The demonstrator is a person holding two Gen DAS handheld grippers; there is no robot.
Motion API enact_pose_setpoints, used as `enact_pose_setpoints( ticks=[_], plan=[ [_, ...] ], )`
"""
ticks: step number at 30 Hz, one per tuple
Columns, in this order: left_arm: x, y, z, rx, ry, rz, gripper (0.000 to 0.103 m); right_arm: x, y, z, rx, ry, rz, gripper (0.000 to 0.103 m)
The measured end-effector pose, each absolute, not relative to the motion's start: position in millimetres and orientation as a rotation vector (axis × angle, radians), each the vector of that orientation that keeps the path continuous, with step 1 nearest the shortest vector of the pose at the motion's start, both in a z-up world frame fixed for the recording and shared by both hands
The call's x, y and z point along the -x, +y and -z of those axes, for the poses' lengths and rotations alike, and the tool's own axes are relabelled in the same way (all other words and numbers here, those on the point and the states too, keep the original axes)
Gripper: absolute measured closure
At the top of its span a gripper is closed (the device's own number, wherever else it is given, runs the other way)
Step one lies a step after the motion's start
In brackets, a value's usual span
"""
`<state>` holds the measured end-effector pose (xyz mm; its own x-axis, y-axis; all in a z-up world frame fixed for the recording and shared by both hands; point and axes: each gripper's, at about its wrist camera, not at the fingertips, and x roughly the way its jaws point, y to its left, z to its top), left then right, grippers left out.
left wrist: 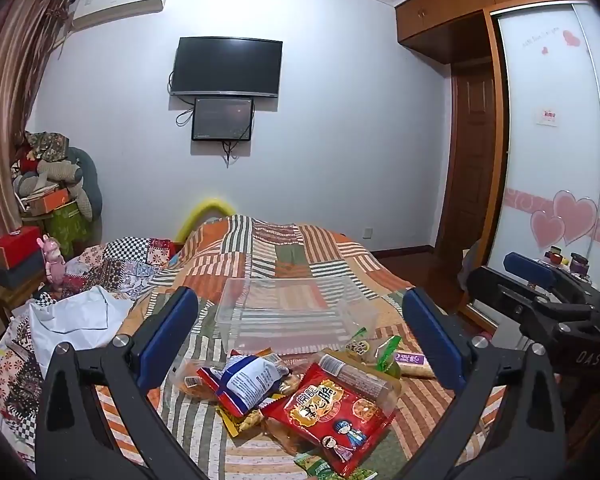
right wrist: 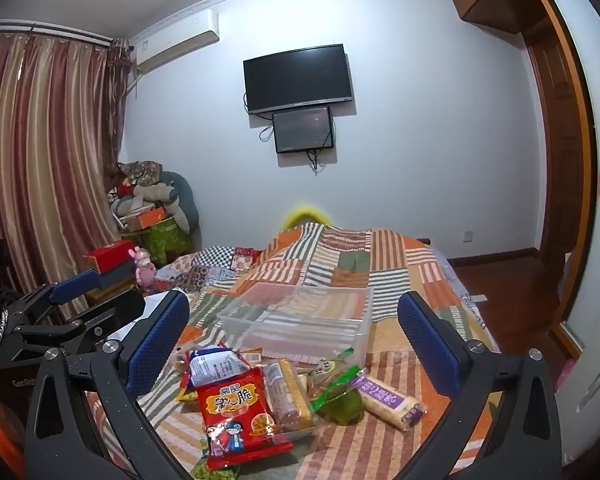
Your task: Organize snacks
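A heap of snack packets lies on the patchwork bedspread (left wrist: 300,248). A red packet (left wrist: 332,412) with cartoon figures is nearest, and a blue-and-white packet (left wrist: 248,384) lies left of it. A clear plastic box (left wrist: 296,316) stands empty just behind the heap. My left gripper (left wrist: 298,304) hovers open above the heap, touching nothing. My right gripper (right wrist: 292,298) is likewise open over the red packet (right wrist: 240,412), a biscuit sleeve (right wrist: 288,392), a green packet (right wrist: 340,396) and a purple-labelled roll (right wrist: 392,398). The clear box (right wrist: 300,320) is beyond them.
Crumpled white paper (left wrist: 80,320) and patterned cloth lie left of the heap. Stacked boxes (left wrist: 16,256) and a pink toy (left wrist: 54,260) crowd the left bedside. A wardrobe (left wrist: 552,140) stands to the right. Each gripper shows at the edge of the other's view.
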<state>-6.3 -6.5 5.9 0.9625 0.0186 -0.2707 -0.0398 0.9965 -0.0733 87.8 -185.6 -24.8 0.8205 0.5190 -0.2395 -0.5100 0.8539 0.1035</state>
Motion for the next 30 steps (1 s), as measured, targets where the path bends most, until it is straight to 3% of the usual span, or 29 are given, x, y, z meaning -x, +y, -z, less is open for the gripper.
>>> enact_pose_setpoints(
  ticks=[30],
  plan=[
    [6.4,-6.3,-3.7,0.083,0.259,-0.038,0.0,-85.0,-189.8,21.0,-0.053,0.251,-0.547,0.0]
  ],
)
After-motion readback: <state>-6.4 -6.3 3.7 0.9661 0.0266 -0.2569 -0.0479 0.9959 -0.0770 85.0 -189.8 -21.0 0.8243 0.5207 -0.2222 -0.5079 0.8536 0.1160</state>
